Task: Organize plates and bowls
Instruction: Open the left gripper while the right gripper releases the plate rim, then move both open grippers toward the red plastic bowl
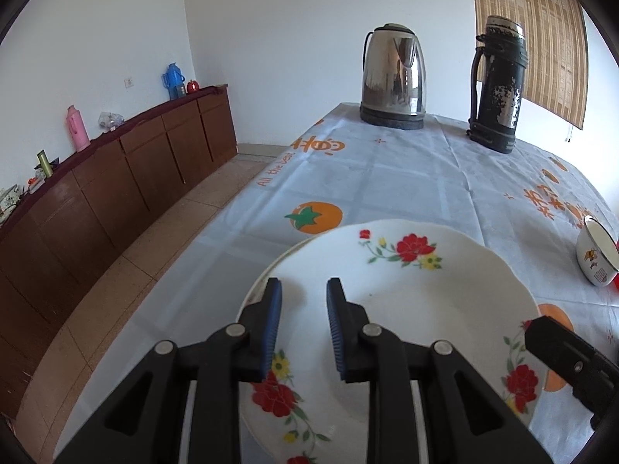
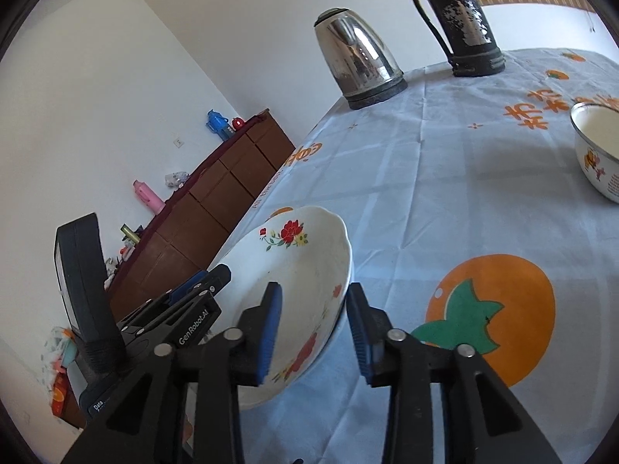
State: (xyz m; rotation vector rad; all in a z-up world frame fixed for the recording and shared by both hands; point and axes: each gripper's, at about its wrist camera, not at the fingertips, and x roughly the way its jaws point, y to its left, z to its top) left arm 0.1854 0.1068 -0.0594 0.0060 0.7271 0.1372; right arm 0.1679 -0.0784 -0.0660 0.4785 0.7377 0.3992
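A steel kettle (image 1: 393, 77) stands at the far end of the table's printed cloth (image 1: 406, 178), just beside a worn black flask (image 1: 497, 85); along the left wall runs a brown sideboard (image 1: 127, 178) bearing a pink thermos (image 1: 77, 128), a blue thermos (image 1: 173, 80) and a small red pot (image 1: 192, 86); a bamboo blind (image 1: 541, 34) hangs behind the flask.

The rim of the plate (image 1: 406, 294) is straddled by the jaws of the left gripper (image 1: 303, 290), one finger on either side of it. A second plate (image 1: 267, 270) is seen just under the first, on the tablecloth (image 1: 387, 178). Far ahead of those jaws the kettle (image 1: 392, 77) is set, with the flask (image 1: 499, 85) to its right. The bowl (image 1: 595, 255) is placed well to the right. The plate's opposite rim is bracketed by the jaws of the right gripper (image 2: 314, 294). To the left, beyond the table edge, the cabinet (image 1: 127, 178) is ranged along the wall.
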